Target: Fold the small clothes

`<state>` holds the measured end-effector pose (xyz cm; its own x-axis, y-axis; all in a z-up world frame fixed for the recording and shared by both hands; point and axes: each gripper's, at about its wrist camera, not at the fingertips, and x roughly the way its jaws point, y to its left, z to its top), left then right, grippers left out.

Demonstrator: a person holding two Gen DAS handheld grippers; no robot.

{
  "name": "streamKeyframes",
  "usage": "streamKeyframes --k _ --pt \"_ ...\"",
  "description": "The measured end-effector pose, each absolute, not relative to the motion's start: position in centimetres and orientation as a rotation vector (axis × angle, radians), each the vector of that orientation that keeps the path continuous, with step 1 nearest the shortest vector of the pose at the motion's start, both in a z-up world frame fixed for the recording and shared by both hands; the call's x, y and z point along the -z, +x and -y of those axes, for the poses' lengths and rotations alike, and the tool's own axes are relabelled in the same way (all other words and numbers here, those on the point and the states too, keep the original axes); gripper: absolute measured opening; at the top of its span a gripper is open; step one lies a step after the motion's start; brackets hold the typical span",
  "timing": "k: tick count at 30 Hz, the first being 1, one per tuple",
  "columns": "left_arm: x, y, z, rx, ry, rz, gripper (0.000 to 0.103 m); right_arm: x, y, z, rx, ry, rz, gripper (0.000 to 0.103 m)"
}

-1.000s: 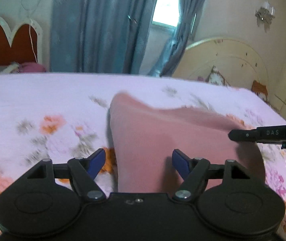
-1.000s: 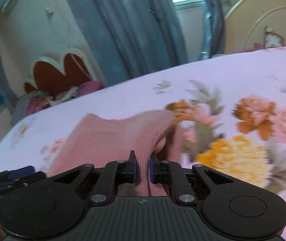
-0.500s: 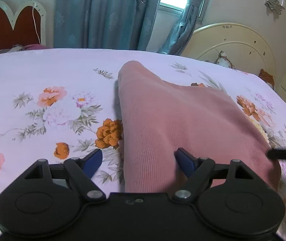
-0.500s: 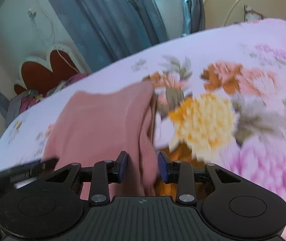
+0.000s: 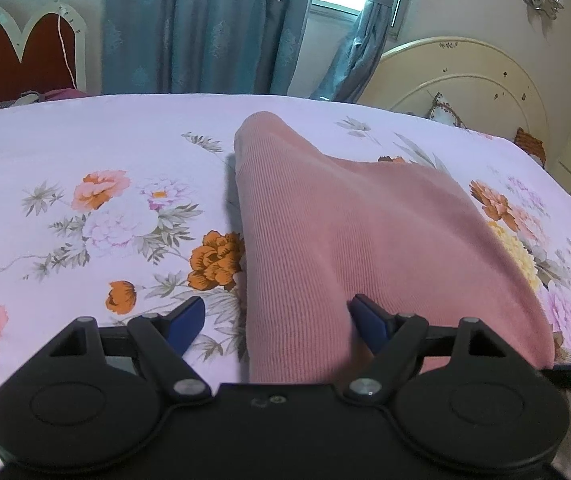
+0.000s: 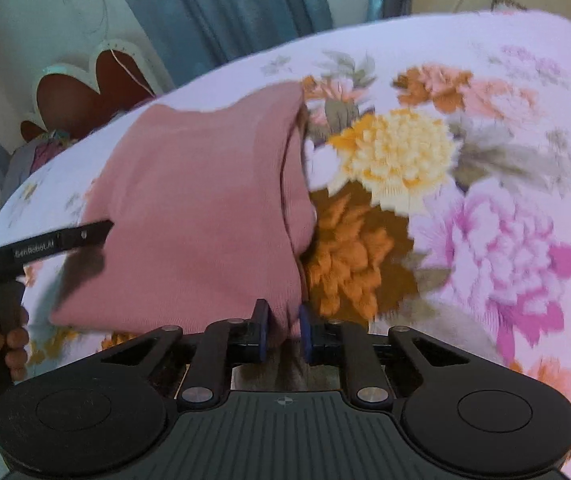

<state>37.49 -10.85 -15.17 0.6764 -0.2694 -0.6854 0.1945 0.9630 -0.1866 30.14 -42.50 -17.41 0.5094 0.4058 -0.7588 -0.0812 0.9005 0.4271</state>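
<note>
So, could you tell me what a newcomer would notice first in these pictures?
The pink ribbed garment stands out, lying folded on the floral bedsheet mid-frame. The left hand-held gripper sits open across its near edge, while the right hand-held gripper has the garment's near corner between its narrowly parted fingers. Blue curtains hang behind.
</note>
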Motion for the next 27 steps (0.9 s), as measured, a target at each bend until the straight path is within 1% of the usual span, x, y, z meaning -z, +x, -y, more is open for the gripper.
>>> streamKeyframes --k 2,3,5,9,10,11,12,13,18,19,20,25,26,27 --pt "14.6 37.6 10.7 0.271 -0.109 -0.791 0.080 16.6 30.2 43.1 -0.302 0.384 -0.992 0.017" --pt "14.2 37.6 10.5 0.275 -0.117 -0.789 0.079 15.6 30.2 43.2 -0.295 0.367 -0.955 0.017" --pt "13.4 37.7 10.1 0.276 -0.135 -0.779 0.079 13.8 30.7 43.4 -0.286 0.356 -0.900 0.017" --pt "12.3 39.2 9.7 0.270 -0.188 -0.772 0.080 12.2 33.8 43.3 -0.295 0.419 -0.842 0.019" --pt "12.2 39.7 9.8 0.268 -0.196 -0.774 0.080 12.3 34.6 43.2 -0.293 0.433 -0.836 0.023" --pt "12.2 40.3 9.8 0.266 -0.203 -0.776 0.080 12.4 35.6 43.0 -0.288 0.451 -0.834 0.030" --pt "12.1 40.8 10.0 0.264 -0.203 -0.776 0.080 12.6 36.6 42.8 -0.279 0.469 -0.828 0.051" --pt "12.2 41.4 10.1 0.264 -0.202 -0.780 0.080 12.7 37.3 42.6 -0.270 0.477 -0.819 0.061" --pt "12.6 44.3 10.1 0.245 -0.243 -0.799 0.079 13.7 41.8 41.7 -0.243 0.495 -0.813 0.060" --pt "12.7 44.8 10.0 0.239 -0.253 -0.800 0.078 14.0 42.6 41.6 -0.239 0.493 -0.819 0.053" --pt "12.7 45.3 10.0 0.234 -0.262 -0.801 0.076 14.3 43.4 41.5 -0.235 0.486 -0.822 0.050" --pt "13.4 47.9 9.9 0.220 -0.287 -0.812 0.072 16.5 47.3 41.4 -0.198 0.485 -0.869 0.043" --pt "13.6 48.4 10.0 0.219 -0.292 -0.820 0.071 16.9 47.9 41.4 -0.193 0.495 -0.877 0.041" --pt "14.0 48.9 10.0 0.219 -0.298 -0.829 0.069 17.2 48.3 41.4 -0.195 0.497 -0.884 0.028"
